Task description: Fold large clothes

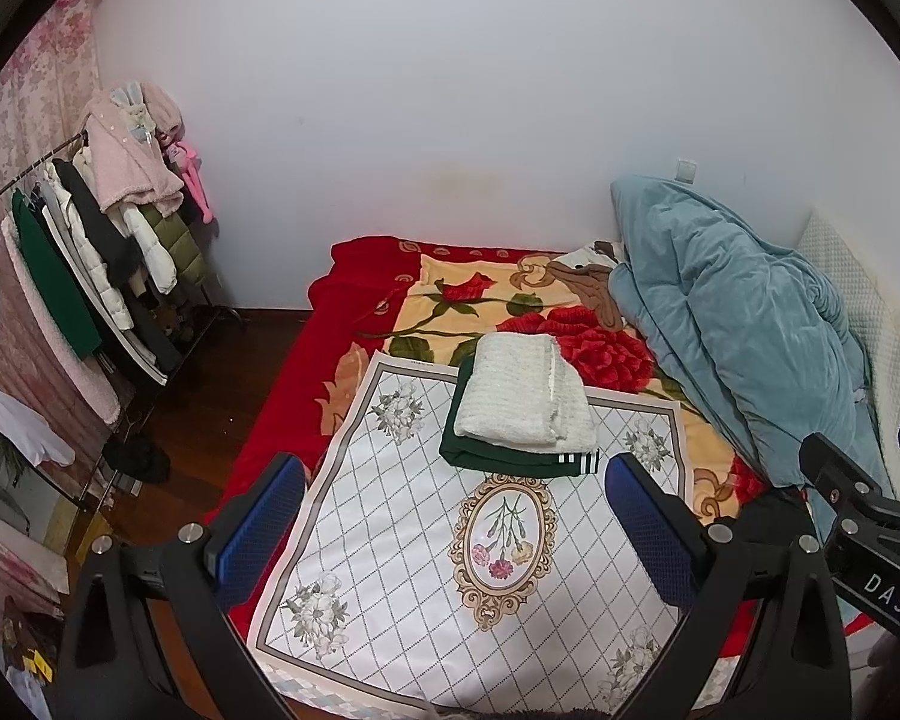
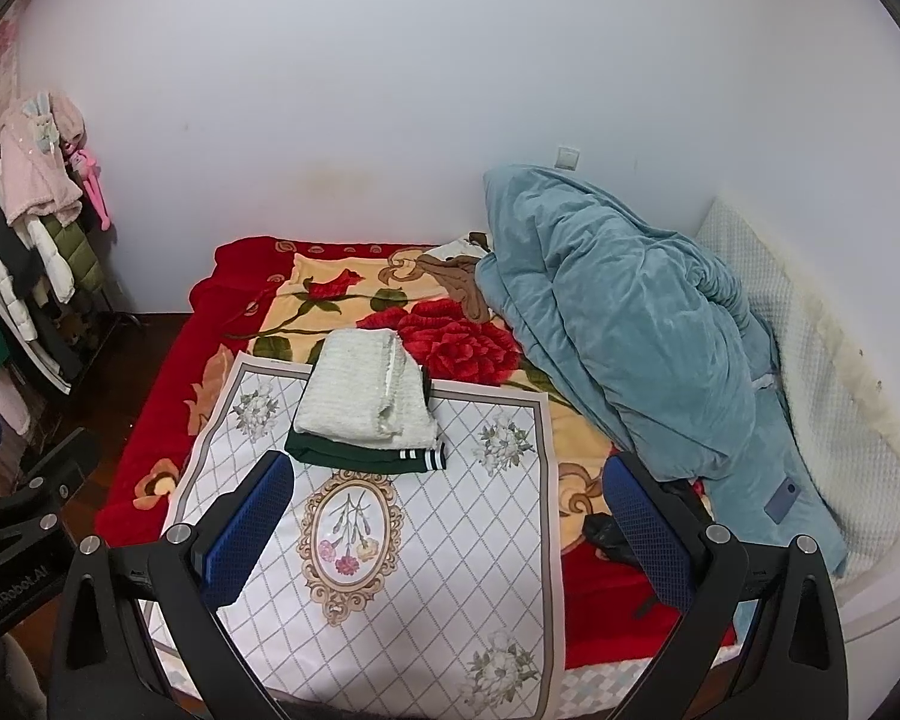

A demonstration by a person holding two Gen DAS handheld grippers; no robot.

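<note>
A folded white knit garment (image 1: 522,390) (image 2: 363,387) lies on top of a folded dark green garment with white stripes (image 1: 519,459) (image 2: 366,456). Both rest at the far end of a white diamond-patterned cloth (image 1: 402,552) (image 2: 450,540) spread on the bed. My left gripper (image 1: 456,531) hovers open above the cloth's near part, nothing between its blue pads. My right gripper (image 2: 447,525) is also open and empty, held above the cloth short of the stack. The right gripper's body (image 1: 858,510) shows at the left wrist view's right edge.
A red rose-print blanket (image 1: 498,300) (image 2: 390,300) covers the bed. A bunched blue quilt (image 1: 744,324) (image 2: 624,330) is heaped on the right against the wall, brown clothing (image 1: 594,288) beside it. A loaded clothes rack (image 1: 102,240) stands left, over dark wooden floor (image 1: 210,396).
</note>
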